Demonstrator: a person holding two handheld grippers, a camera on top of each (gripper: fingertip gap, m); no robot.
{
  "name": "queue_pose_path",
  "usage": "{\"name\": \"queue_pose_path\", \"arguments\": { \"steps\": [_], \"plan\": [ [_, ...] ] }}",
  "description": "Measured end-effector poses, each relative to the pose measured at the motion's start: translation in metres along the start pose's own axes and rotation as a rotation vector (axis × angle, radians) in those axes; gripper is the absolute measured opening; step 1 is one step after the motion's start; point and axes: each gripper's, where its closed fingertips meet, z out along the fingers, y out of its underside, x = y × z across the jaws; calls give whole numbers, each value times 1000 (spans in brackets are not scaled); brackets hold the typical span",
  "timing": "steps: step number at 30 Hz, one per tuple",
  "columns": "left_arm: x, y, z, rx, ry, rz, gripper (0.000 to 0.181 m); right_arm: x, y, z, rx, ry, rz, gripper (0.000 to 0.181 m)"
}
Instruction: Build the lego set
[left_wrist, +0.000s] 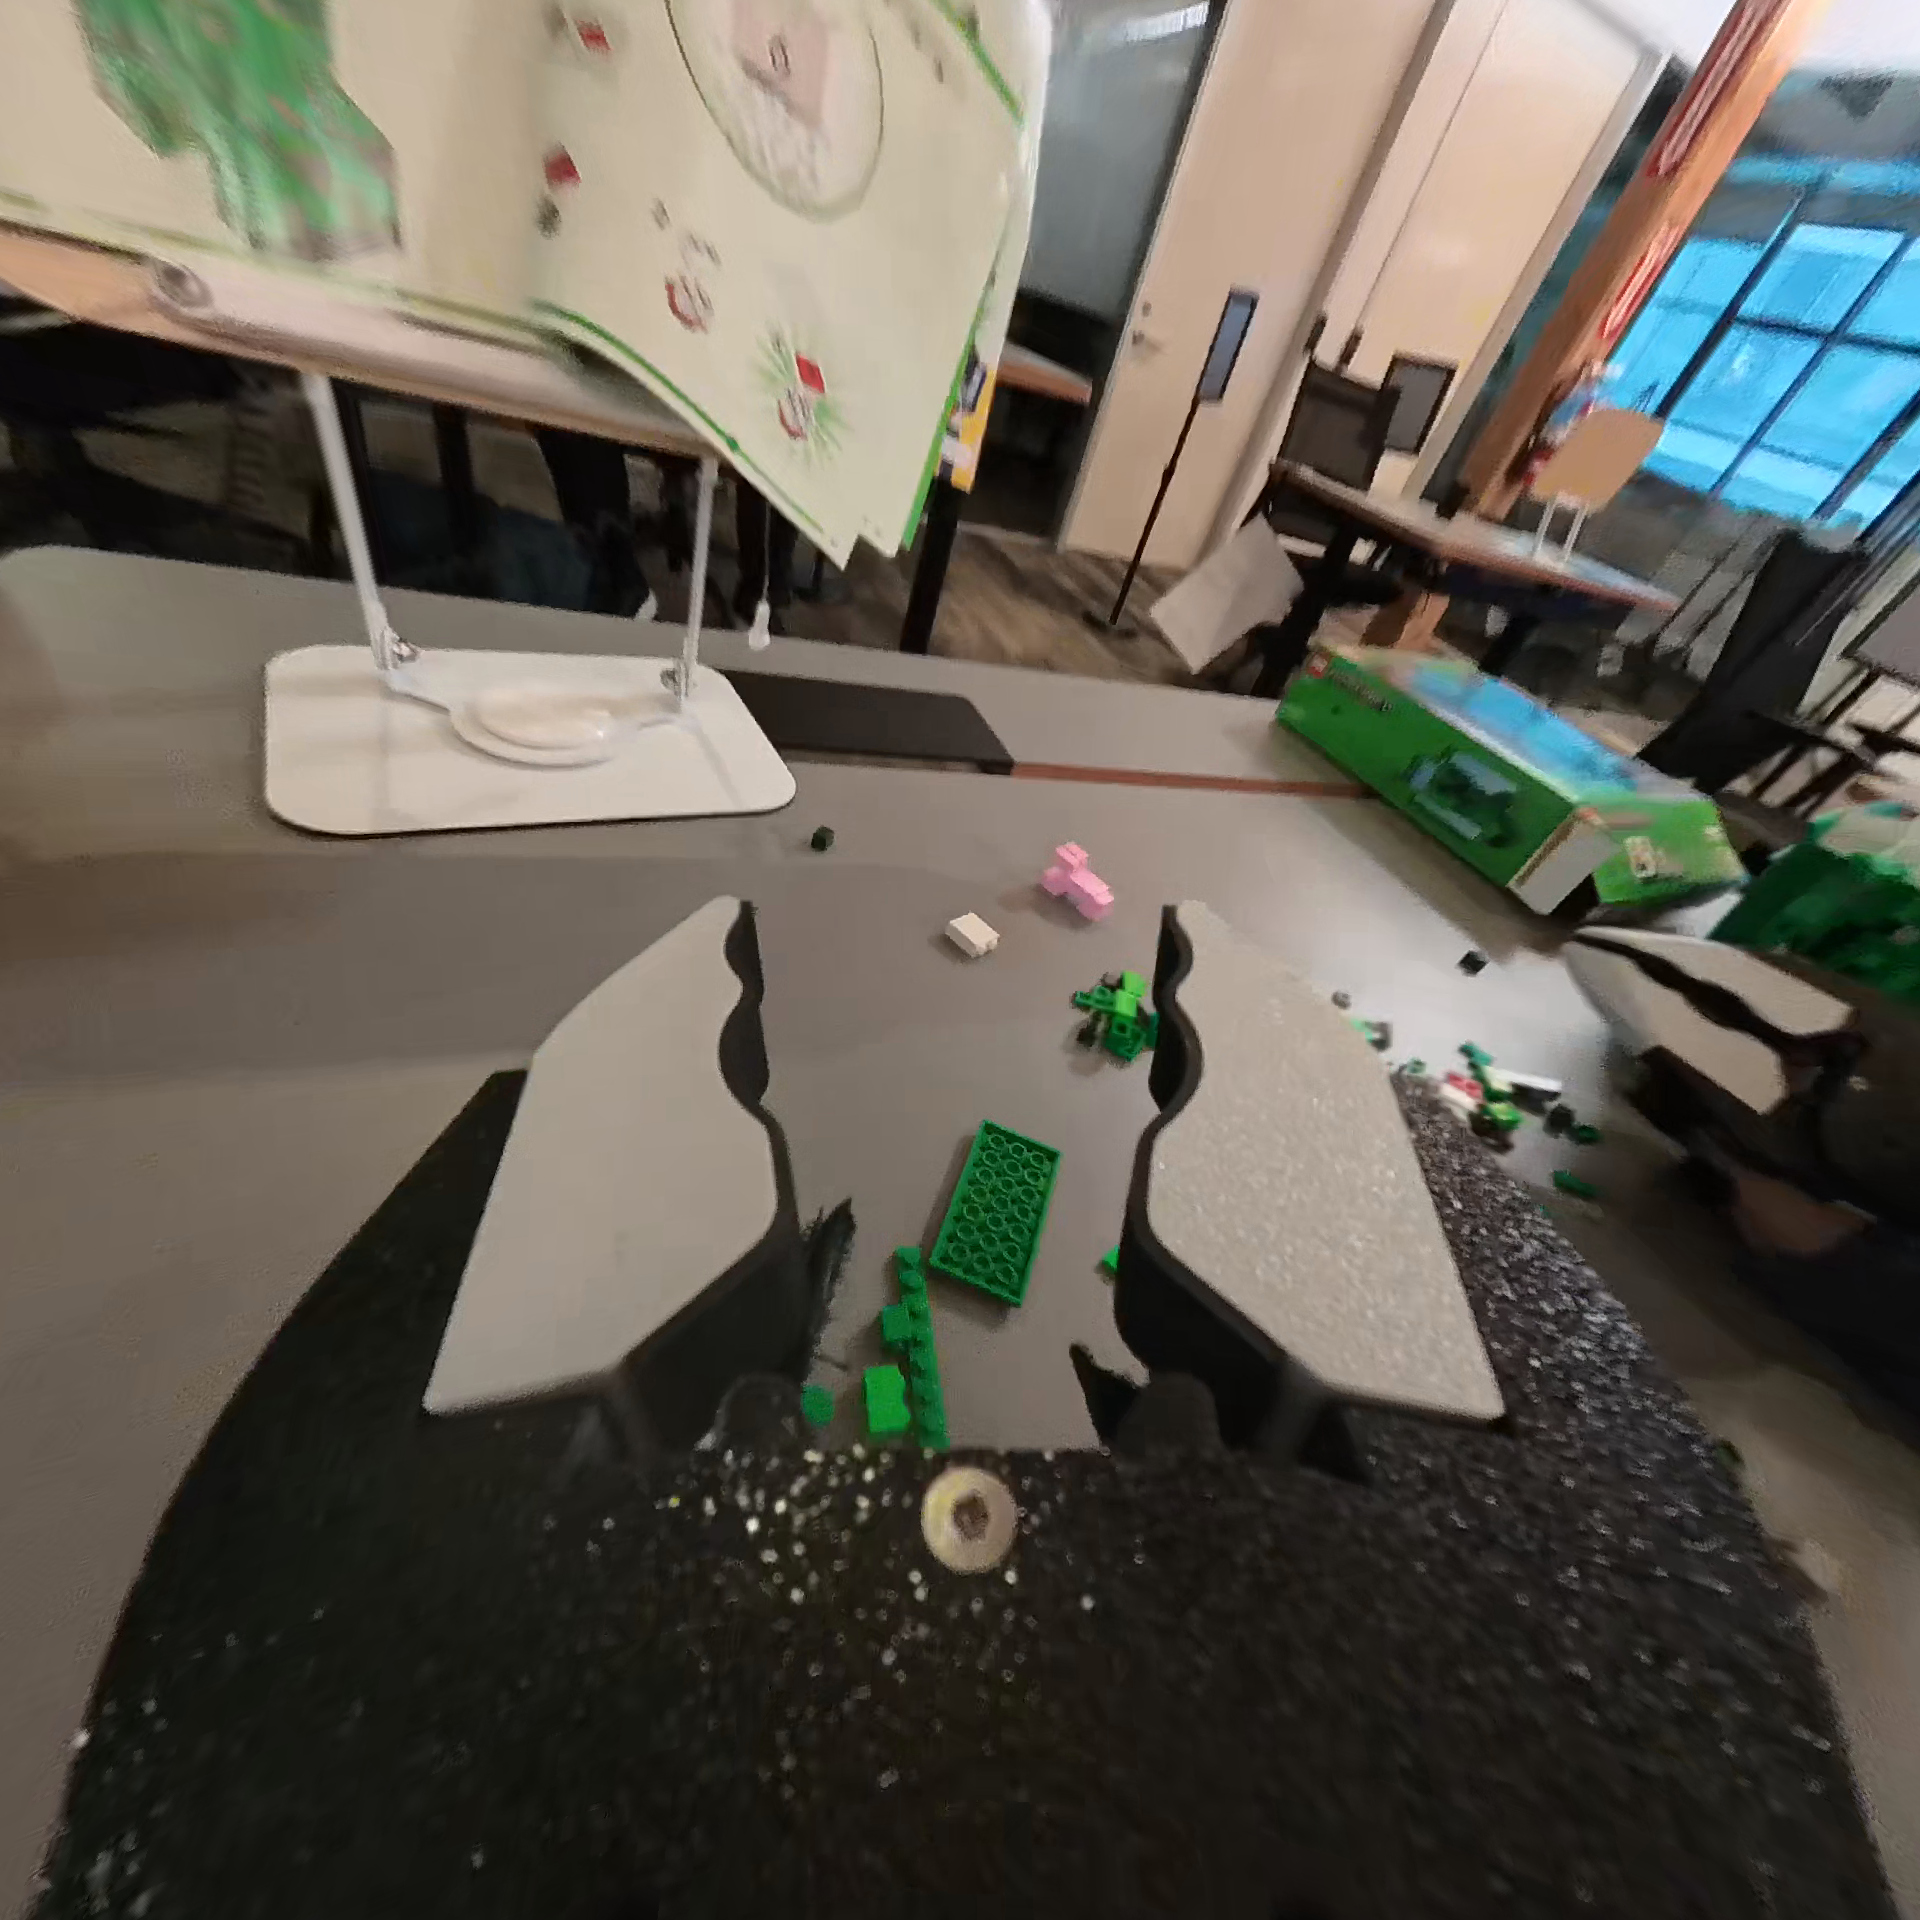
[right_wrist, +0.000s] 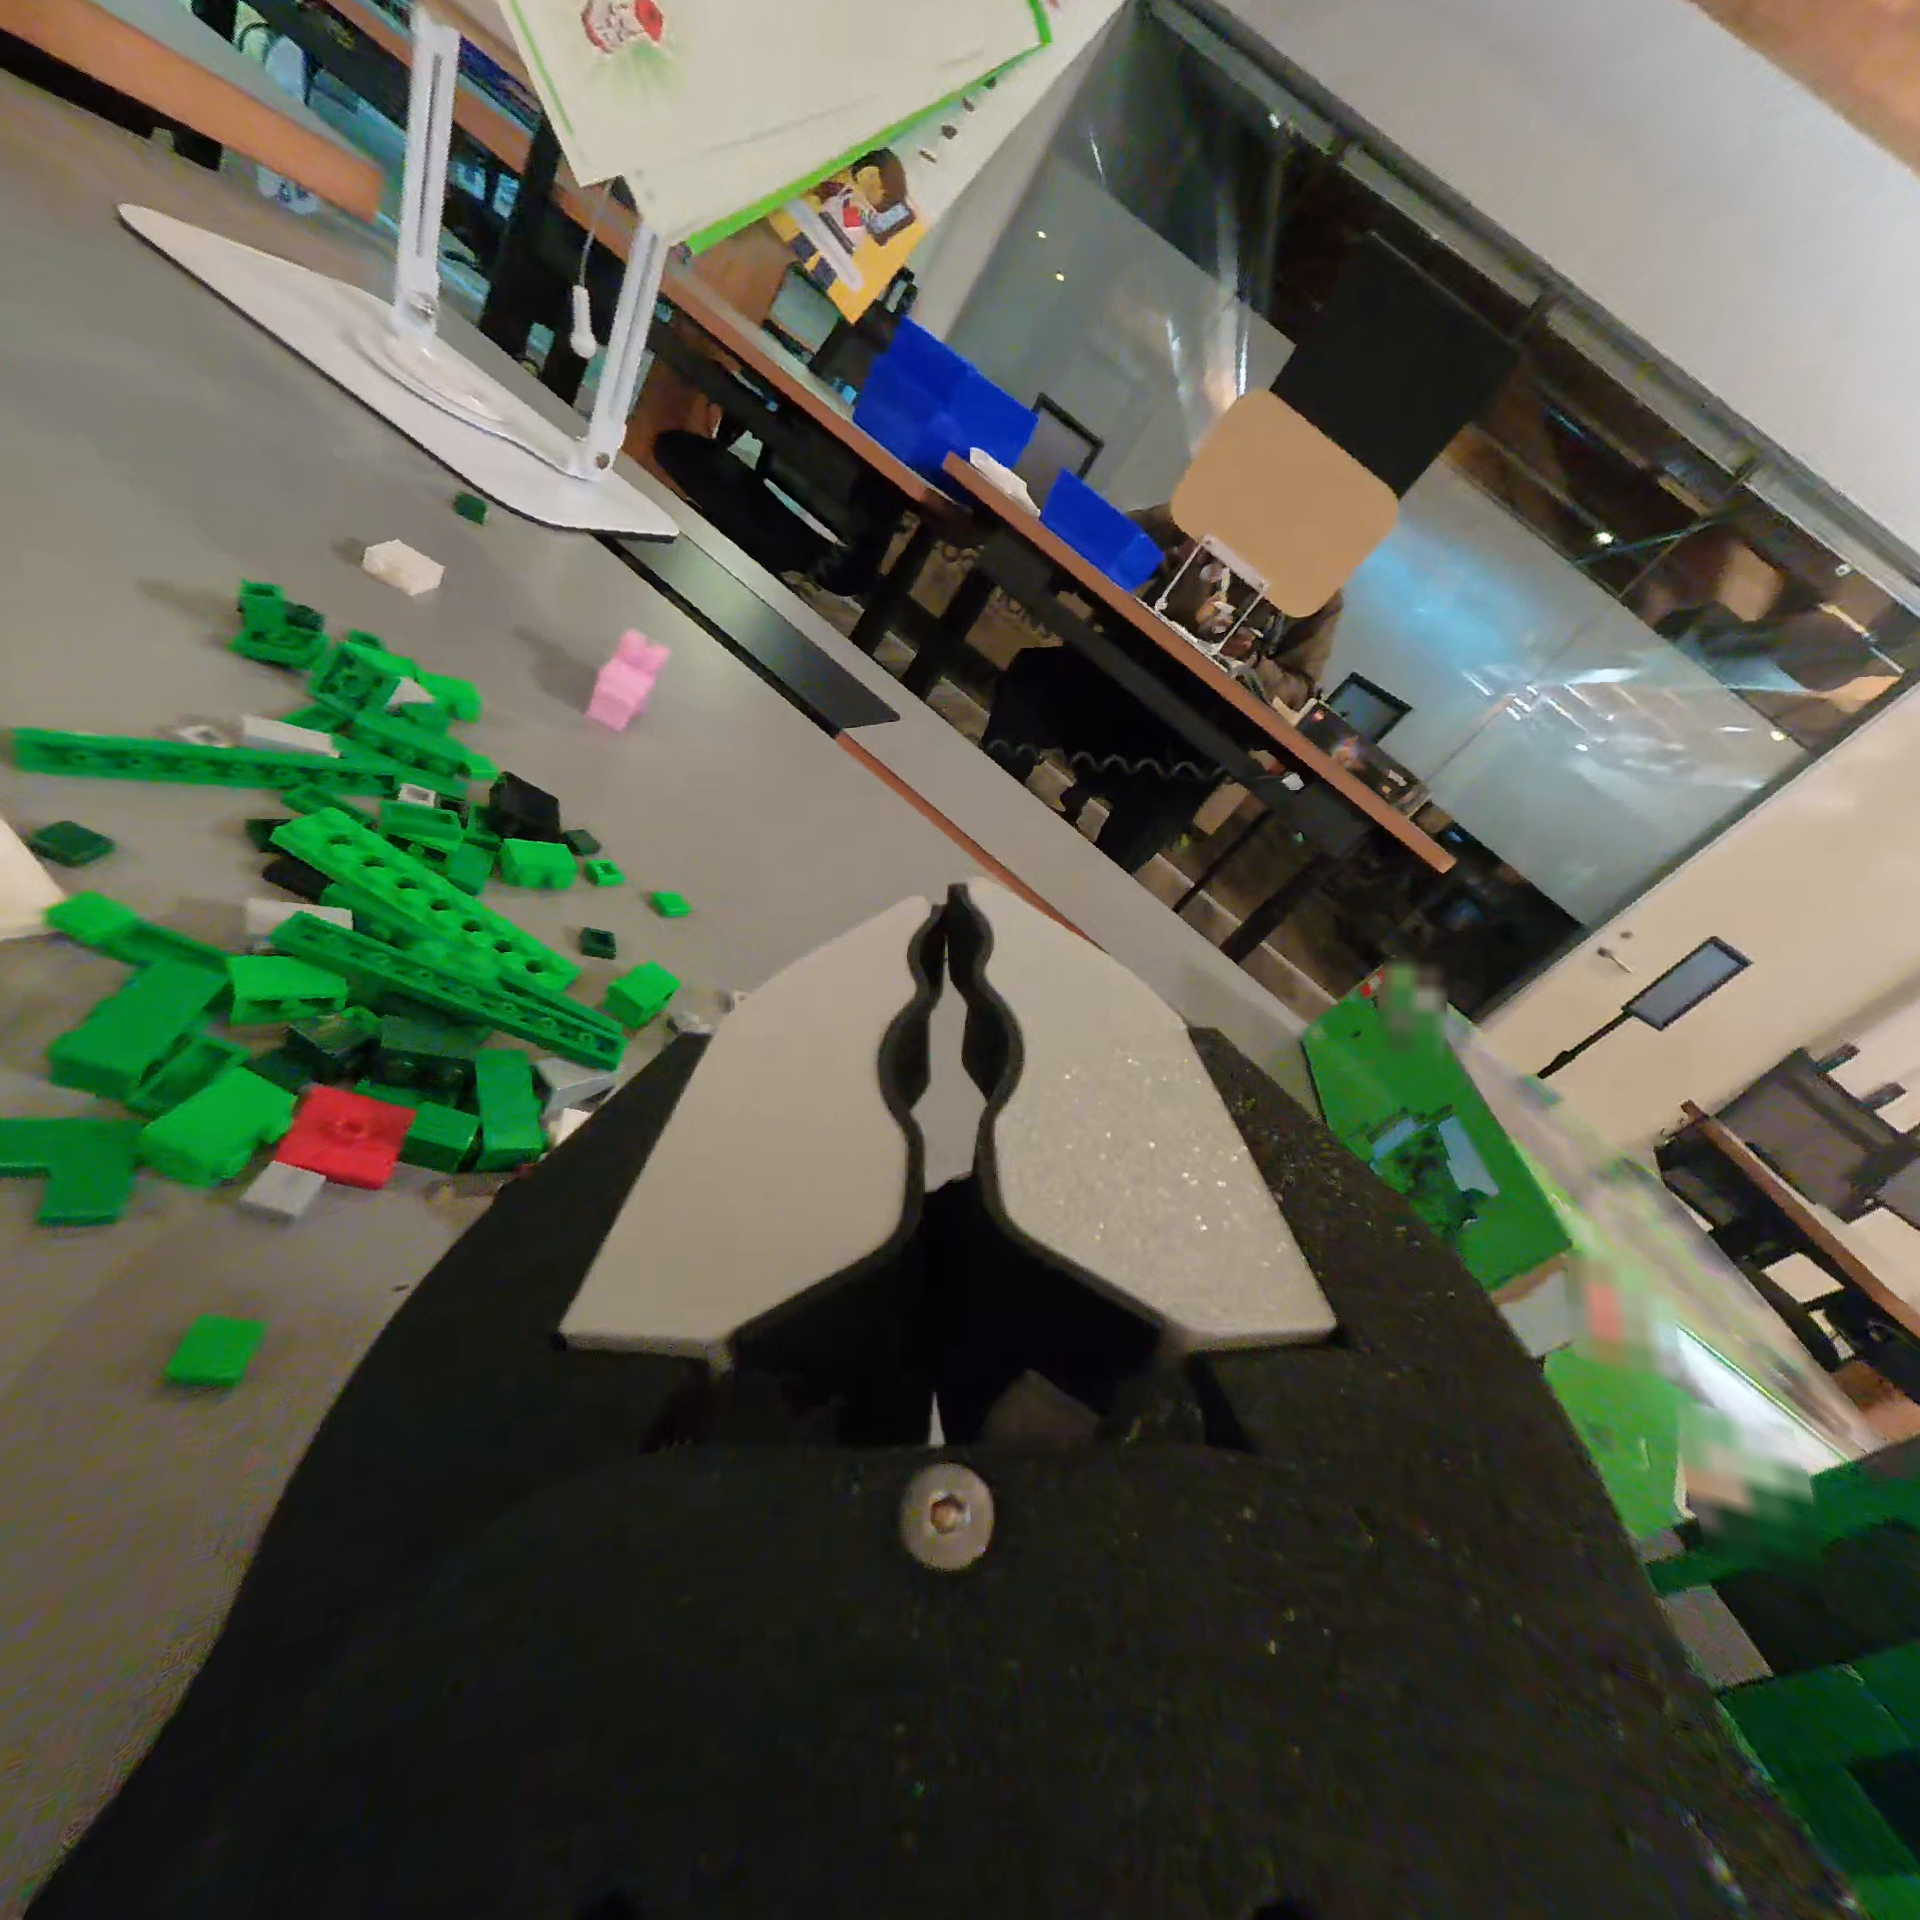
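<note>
My left gripper (left_wrist: 958, 920) is open, with its fingers wide apart above the grey table (left_wrist: 312, 987). Nothing is in its grasp. On the table between its fingers lie a green studded plate (left_wrist: 995, 1210), a row of small green bricks (left_wrist: 914, 1351) and a small green assembly (left_wrist: 1117, 1013). My right gripper (right_wrist: 951, 914) is shut, tilted above the table, and nothing shows between its tips. It also shows in the left wrist view (left_wrist: 1704, 1013), at the right. A pile of loose green bricks (right_wrist: 395, 935) with a red piece (right_wrist: 348, 1132) lies to its left.
A pink pig figure (left_wrist: 1075, 881) and a white brick (left_wrist: 971, 933) lie past the left fingers. A white stand (left_wrist: 520, 748) holds the instruction booklet (left_wrist: 623, 208) at the back. The green set box (left_wrist: 1496, 769) lies at the right. The gap from one gripper's tips to the other's is roughly 35 cm.
</note>
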Motion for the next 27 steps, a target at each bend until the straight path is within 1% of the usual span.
{"name": "queue_pose_path", "arguments": {
  "steps": [2, 5, 7, 9, 11, 12, 14, 16, 19, 21, 22, 23, 24, 25, 27],
  "plan": [
    [5, -2, -23, 47, 3, -20, 72, -4, 2, 1, -14, -36, 24, 1],
    [18, 5, -51, 90, -7, 2, 71, -8, 4, 2, -26, -85, 69, 1],
    [24, 14, -63, 126, -45, 79, 68, -10, 1, 1, -16, -87, 73, 1],
    [27, 22, -71, 203, -117, 178, 61, -13, -3, -1, 10, -101, 63, 1],
    [38, 29, -70, 263, -126, 236, 61, -17, -4, -4, 11, -119, 52, 1],
    [45, 34, -66, 266, -119, 260, 61, -19, -3, -5, 0, -132, 49, 1],
    [54, 47, -56, 257, -127, 314, 62, -26, -1, -11, -13, -176, 36, 1],
    [64, 57, -48, 258, -113, 373, 61, -28, -5, -18, 10, -191, 29, 1],
    [78, 63, -41, 223, -78, 441, 59, -25, -7, -20, 29, -186, 52, 1],
    [79, 69, -36, 182, -82, 476, 58, -20, -6, -20, 29, -177, 96, 1],
    [79, 70, -35, 178, -87, 488, 58, -17, -7, -20, 35, -168, 116, 6],
    [80, 70, -35, 179, -85, 490, 57, -15, -7, -19, 37, -154, 134, 26],
    [80, 70, -35, 181, -80, 485, 57, -13, -7, -19, 34, -147, 145, 35],
    [79, 70, -34, 182, -76, 475, 57, -13, -7, -19, 34, -150, 155, 41],
    [76, 70, -34, 179, -68, 437, 57, -15, -9, -19, 46, -162, 167, 41]
  ]
}}
